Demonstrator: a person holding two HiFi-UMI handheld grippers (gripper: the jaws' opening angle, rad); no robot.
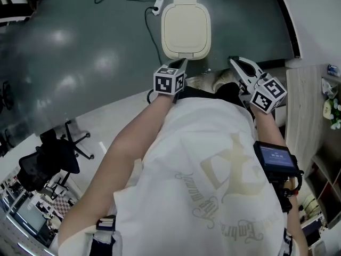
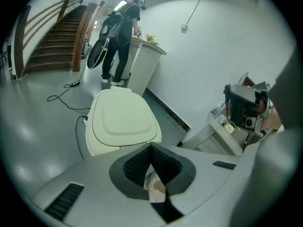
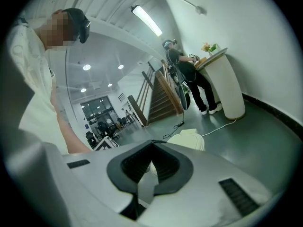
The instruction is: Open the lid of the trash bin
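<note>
The cream trash bin (image 1: 185, 28) stands on the grey floor with its lid down; it also shows as the bin (image 2: 122, 119) in the left gripper view and the bin (image 3: 189, 138) in the right gripper view. My left gripper (image 1: 183, 62) hovers just short of the bin's front edge, jaws shut on nothing. My right gripper (image 1: 233, 60) is held to the right of the bin, apart from it, and is also shut and empty. From the grippers' own cameras, the left gripper (image 2: 151, 148) points at the lid and the right gripper (image 3: 152, 143) points past the bin's side.
A white power strip (image 1: 159, 1) and its black cable lie on the floor behind the bin. A wooden shelf (image 1: 309, 116) stands at the right, an office chair (image 1: 53, 153) at the left. Farther off, a person (image 2: 120, 37) stands at a white counter beside stairs (image 2: 52, 37).
</note>
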